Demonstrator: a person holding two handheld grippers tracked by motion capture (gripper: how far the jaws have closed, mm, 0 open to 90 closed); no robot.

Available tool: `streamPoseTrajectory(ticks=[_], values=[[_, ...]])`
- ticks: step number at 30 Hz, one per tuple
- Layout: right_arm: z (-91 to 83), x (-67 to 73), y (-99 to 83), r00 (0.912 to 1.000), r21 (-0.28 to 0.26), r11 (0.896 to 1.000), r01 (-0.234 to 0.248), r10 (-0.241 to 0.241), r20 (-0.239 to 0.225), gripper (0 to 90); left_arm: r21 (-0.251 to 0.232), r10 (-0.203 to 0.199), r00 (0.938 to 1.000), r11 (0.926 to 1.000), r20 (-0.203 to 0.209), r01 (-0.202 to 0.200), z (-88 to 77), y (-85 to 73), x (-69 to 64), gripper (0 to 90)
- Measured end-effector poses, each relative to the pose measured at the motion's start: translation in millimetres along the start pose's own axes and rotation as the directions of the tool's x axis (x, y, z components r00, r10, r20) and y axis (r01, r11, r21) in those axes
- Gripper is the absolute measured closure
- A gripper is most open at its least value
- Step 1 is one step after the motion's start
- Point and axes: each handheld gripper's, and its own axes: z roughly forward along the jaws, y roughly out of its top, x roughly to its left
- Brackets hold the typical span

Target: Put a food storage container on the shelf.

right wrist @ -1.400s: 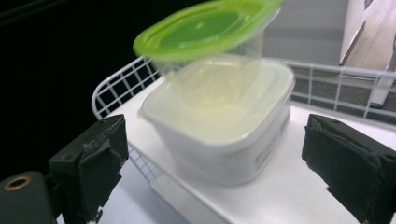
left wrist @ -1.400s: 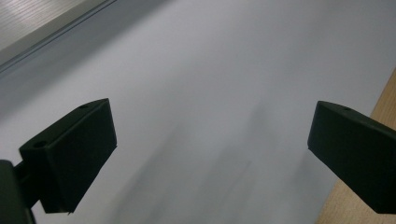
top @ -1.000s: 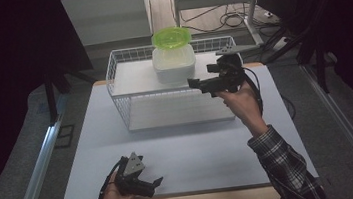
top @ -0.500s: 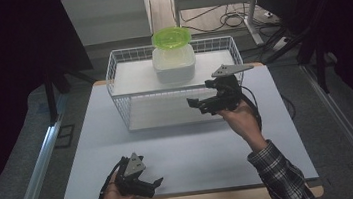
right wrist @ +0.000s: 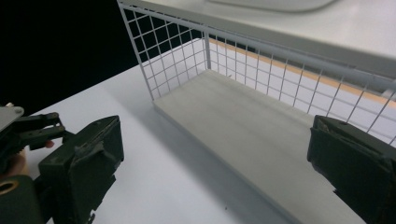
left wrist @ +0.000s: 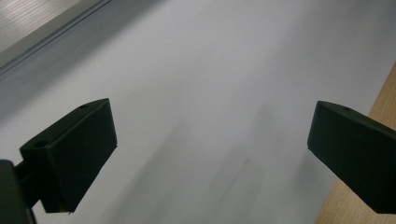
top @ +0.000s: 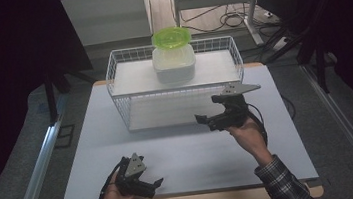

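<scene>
A white wire rack (top: 178, 86) stands toward the far side of the table (top: 95, 154), whose top is a pale grey-white sheet with a strip of bare wood showing along the near edge. On the rack's upper shelf, near the middle of its far side, sits a white container (top: 174, 63) with a green bowl (top: 171, 37) on top of it. The right gripper (top: 206, 121) hovers just in front of the rack's right end, its jaws spread apart and empty; its own view looks into the lower shelf (right wrist: 252, 130). The left gripper (top: 155, 185) rests well in front of the rack, by the table's near edge, jaws released too, with bare table between them. Beyond the rack lie a grey floor, dark curtains on both sides, and cables (top: 226, 21) near a metal stand.
</scene>
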Motion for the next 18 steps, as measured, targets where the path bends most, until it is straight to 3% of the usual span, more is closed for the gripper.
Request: streamPoseTrajectory(ticks=[6,18], values=[[-3.9,1.3,-15.9,0.9998,0.025,1.000,-0.017,0.017,-0.005,1.0,-0.003,0.003,1.0000,1.0000,0.000,-0.003,-0.7,-0.1,0.0,0.9],[-12.8,13.0,-39.3,0.9995,0.061,0.998,0.012,-0.014,0.027,1.4,0.003,0.009,1.0000,1.0000,0.000,-0.009,-0.1,-0.2,-0.7,1.0]])
